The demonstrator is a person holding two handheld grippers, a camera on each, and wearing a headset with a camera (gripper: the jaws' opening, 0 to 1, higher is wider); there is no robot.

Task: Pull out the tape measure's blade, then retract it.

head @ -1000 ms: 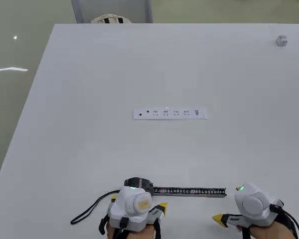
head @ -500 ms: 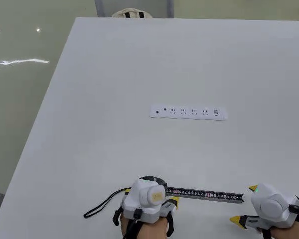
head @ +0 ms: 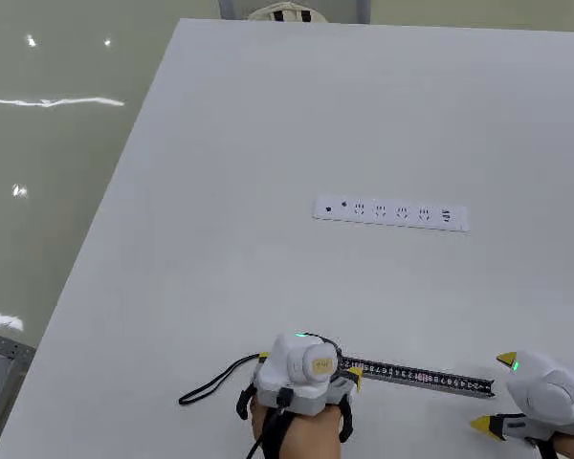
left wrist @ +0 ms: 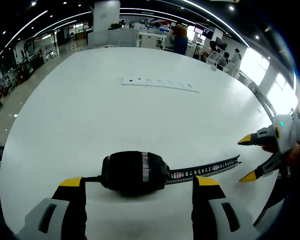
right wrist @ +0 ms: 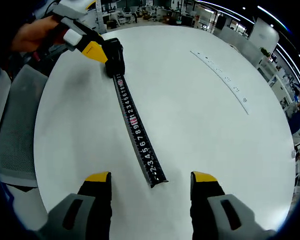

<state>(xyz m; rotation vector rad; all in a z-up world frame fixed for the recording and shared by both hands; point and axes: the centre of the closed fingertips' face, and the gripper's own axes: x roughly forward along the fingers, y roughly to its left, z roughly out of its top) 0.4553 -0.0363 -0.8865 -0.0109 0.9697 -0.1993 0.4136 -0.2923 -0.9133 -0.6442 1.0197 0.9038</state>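
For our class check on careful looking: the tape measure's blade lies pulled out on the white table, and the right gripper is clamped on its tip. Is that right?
Not quite. The right gripper is open, with the tip of the blade free between its spread jaws, as the right gripper view shows.

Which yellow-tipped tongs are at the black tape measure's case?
The left tongs: the round black case lies between their tips; the right tongs face the end of the black blade.

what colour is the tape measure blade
Black with white numbers and a few red marks; the blade shows best in the right gripper view.
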